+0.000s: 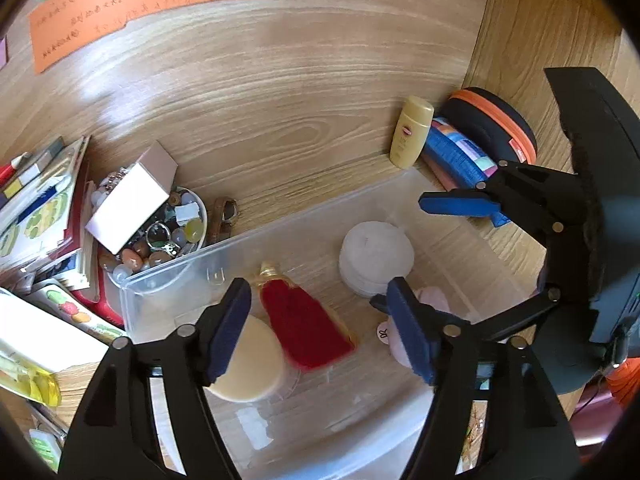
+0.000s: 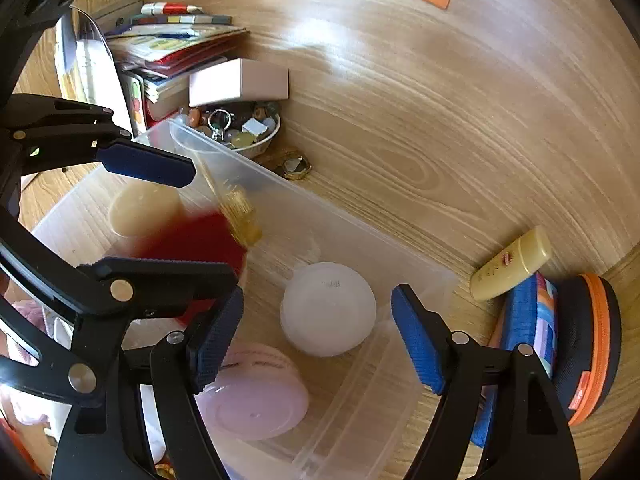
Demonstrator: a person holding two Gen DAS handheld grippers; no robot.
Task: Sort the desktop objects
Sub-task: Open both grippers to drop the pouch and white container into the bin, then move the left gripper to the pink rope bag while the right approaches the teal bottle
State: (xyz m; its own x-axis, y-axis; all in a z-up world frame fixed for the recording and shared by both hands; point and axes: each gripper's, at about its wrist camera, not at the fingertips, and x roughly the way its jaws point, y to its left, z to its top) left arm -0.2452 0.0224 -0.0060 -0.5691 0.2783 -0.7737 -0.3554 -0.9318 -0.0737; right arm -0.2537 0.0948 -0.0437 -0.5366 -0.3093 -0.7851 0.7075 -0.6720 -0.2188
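A clear plastic bin (image 1: 172,276) (image 2: 360,236) stands on the wooden desk. In it lie a red bottle with a gold cap (image 1: 308,324) (image 2: 192,240), blurred as if moving, a cream round pad (image 1: 250,364) (image 2: 144,208), a white round jar (image 1: 376,256) (image 2: 328,308) and a pink jar (image 1: 432,300) (image 2: 256,396). My left gripper (image 1: 320,332) is open over the bin, just above the red bottle. My right gripper (image 2: 316,340) is open over the white jar; it also shows in the left wrist view (image 1: 424,248).
A yellow sunscreen bottle (image 1: 412,132) (image 2: 512,264), a blue packet (image 1: 456,152) (image 2: 528,320) and a black-orange case (image 1: 496,124) (image 2: 588,344) lie right of the bin. A bowl of trinkets (image 1: 168,232) (image 2: 240,128), a white box (image 1: 132,196), a watch (image 2: 296,166) and stacked books (image 1: 40,208) lie left.
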